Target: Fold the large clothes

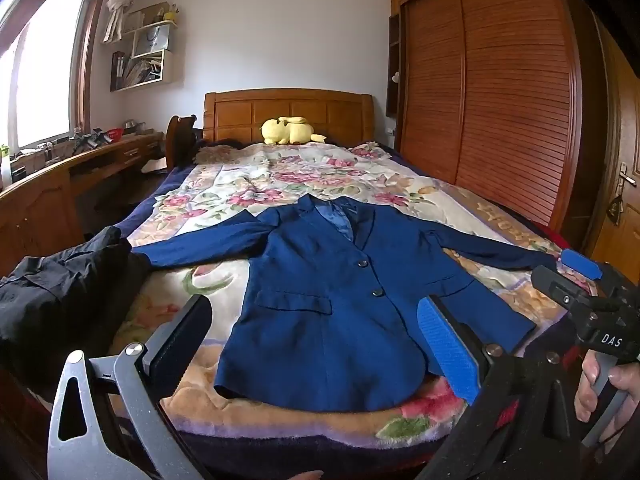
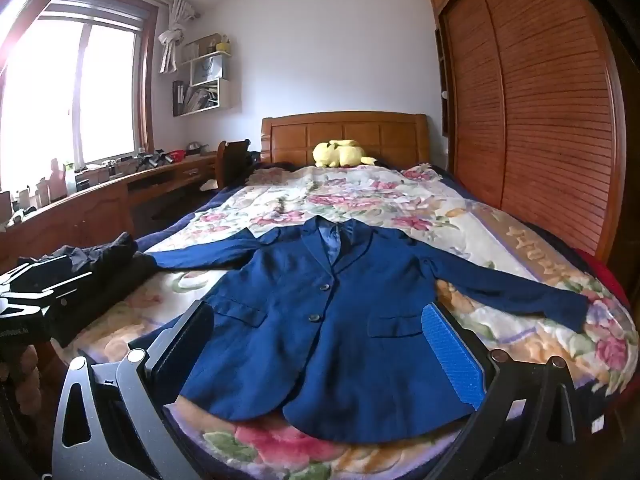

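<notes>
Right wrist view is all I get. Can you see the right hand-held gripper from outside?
Observer: Yes. The left wrist view shows the right hand-held gripper from the side, with a hand on its handle.
Operator: Black stuff on the left is half hidden for me.
Observer: Unobstructed here: black clothes in a crumpled heap, next to the blue jacket's sleeve cuff.
Operator: Anything past the wardrobe?
Observer: A wooden door with a metal handle, right of the wardrobe.
</notes>
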### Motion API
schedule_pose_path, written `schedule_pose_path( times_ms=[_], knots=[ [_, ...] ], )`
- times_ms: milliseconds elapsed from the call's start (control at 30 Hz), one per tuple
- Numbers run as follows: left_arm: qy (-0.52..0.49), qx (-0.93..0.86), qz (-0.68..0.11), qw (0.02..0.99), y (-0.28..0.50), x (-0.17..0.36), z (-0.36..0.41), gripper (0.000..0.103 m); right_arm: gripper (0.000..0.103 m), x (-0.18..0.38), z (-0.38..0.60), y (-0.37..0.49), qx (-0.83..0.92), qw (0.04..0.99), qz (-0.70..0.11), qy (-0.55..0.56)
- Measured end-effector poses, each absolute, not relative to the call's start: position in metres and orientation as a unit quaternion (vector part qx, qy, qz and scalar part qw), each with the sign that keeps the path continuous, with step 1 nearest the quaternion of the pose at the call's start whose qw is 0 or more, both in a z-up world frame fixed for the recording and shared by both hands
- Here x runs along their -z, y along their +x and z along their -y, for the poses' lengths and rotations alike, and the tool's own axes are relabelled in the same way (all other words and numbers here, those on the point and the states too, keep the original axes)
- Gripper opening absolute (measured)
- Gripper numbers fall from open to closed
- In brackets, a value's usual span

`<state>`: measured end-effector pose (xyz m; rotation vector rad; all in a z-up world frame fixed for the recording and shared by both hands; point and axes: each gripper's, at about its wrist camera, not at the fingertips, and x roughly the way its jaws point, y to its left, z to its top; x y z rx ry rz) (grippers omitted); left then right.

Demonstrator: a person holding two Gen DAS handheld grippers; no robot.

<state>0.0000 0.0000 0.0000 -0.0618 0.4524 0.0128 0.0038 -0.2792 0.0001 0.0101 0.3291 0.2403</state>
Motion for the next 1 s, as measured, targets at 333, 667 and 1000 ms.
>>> schedule_pose_path(
  times_ms=[333, 667, 1000],
  knots=[
    [-0.029, -0.008, -0.224, 0.974, 0.0007, 0.0004, 0.0009, 0.103, 0.103, 0.001, 0.2805, 0.0028, -0.121, 0.98, -0.161, 0.008],
    [-0.028, -0.007, -0.225, 0.974, 0.0006, 0.0002, 0.0008, 0.103, 0.103, -0.0007, 0.2796, 0.0029, -0.122, 0.979, -0.161, 0.008],
    [-0.028, -0.008, -0.224, 0.974, 0.0004, 0.0003, 0.0007, 0.103, 0.103, -0.0006, 0.2794, 0.0029, -0.121, 0.979, -0.161, 0.008]
  ],
)
